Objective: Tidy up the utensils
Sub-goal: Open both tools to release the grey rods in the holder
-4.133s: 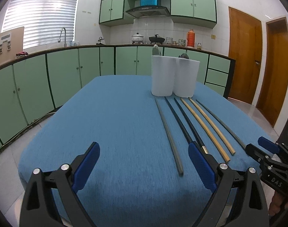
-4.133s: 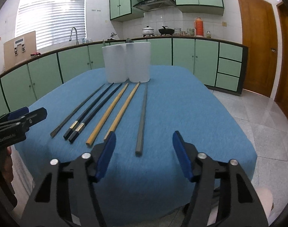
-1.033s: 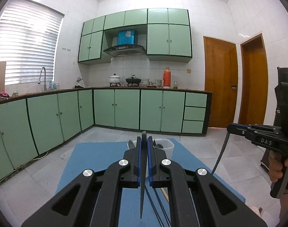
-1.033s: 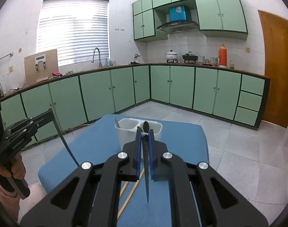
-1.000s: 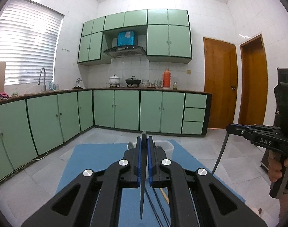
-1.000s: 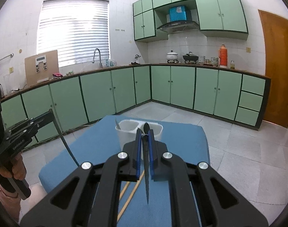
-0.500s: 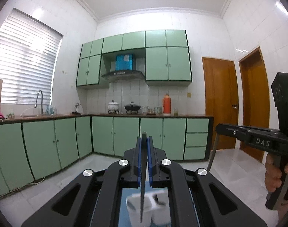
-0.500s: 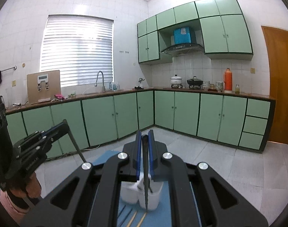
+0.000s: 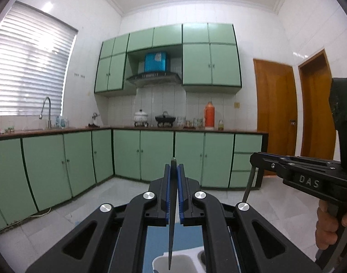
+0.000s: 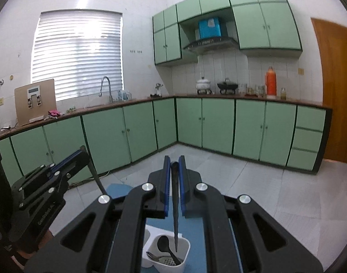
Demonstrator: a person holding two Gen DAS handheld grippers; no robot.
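In the left wrist view my left gripper (image 9: 173, 168) is shut on a dark grey chopstick (image 9: 172, 227). The stick hangs down, its tip over the left compartment of the white utensil holder (image 9: 158, 261). My right gripper (image 10: 174, 161) is shut on another dark chopstick (image 10: 175, 223), whose tip hangs over the holder's (image 10: 184, 258) right compartment. That compartment holds a black spoon (image 10: 163, 242) and a slotted metal utensil (image 10: 167, 261). Each gripper shows in the other's view: the right gripper (image 9: 253, 157) at the right, the left gripper (image 10: 82, 151) at the left.
The holder stands on a blue-covered table (image 10: 197, 234), mostly hidden under the gripper bodies. Green floor cabinets (image 9: 157, 157) and a counter with pots run along the far walls. A grey tiled floor (image 10: 287, 193) lies beyond the table. A hand (image 9: 328, 229) grips the right tool.
Both grippers have moved forward and upward with their chopsticks. The holder has slid to the bottom of both views, and the chopsticks lying on the table have dropped out of sight.
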